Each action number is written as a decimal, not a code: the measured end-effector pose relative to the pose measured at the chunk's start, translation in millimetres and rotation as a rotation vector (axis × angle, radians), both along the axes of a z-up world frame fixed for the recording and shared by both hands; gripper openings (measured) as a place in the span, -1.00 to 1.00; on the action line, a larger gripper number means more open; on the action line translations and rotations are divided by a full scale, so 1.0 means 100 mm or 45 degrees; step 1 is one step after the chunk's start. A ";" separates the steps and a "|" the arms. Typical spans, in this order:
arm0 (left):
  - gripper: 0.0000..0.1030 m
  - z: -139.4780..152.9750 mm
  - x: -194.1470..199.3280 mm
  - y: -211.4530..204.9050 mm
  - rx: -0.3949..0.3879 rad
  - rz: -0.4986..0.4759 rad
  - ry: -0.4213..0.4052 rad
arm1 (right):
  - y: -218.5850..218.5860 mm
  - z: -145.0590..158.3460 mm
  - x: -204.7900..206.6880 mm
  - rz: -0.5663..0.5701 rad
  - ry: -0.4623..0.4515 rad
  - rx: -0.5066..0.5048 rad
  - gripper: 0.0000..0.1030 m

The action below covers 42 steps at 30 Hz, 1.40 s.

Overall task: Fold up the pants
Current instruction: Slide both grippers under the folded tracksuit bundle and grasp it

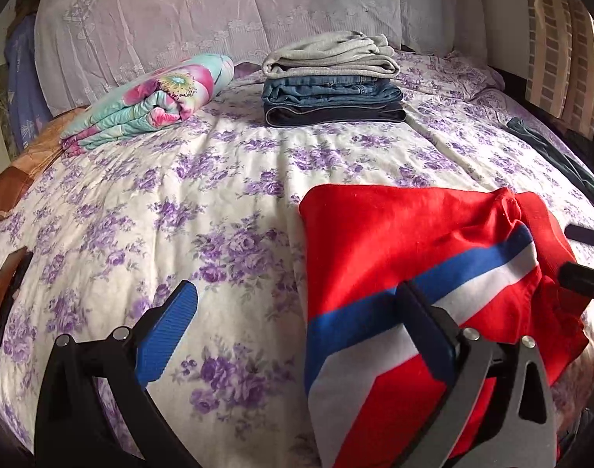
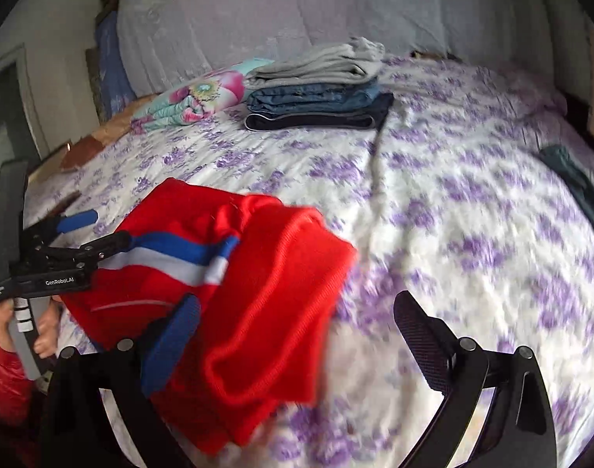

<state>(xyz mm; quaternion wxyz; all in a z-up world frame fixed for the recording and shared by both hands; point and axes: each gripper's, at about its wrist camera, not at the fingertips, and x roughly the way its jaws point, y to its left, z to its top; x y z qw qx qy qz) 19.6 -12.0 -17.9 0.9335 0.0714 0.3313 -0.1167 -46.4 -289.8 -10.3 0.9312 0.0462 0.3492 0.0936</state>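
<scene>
On the bed (image 1: 218, 179), near edge, red pants (image 1: 394, 234) lie partly folded, lower part cut off by frame. Left gripper (image 1: 297, 335) jaws spread wide; one finger overlaps the stripe, contact unclear. Right gripper (image 2: 297, 339) spread wide, view motion-blurred. Folded stack (image 1: 334, 78) behind.

The middle of the bedspread (image 1: 226, 179) is lying open between obstacles. The red pants (image 1: 406, 241) are occupying the near right; a stack of folded clothes (image 1: 334, 82) and a rolled blanket (image 1: 152, 97) are blocking the far edge.
</scene>
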 end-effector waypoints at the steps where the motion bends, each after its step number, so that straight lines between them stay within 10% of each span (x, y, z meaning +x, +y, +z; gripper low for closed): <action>1: 0.92 -0.01 -0.01 0.01 -0.008 0.002 0.003 | -0.07 -0.06 -0.03 -0.008 0.015 0.048 0.93; 26: 0.90 -0.06 -0.31 0.03 -0.119 -0.065 0.070 | -0.40 -0.13 -0.03 0.050 0.108 0.449 0.93; 34: 0.90 -0.24 -0.29 0.15 -0.469 -0.281 0.317 | -0.38 -0.12 0.10 0.091 0.158 0.466 0.93; 42: 0.91 -0.31 -0.17 0.11 -0.510 -0.342 0.341 | -0.29 -0.23 0.38 0.131 0.186 0.467 0.93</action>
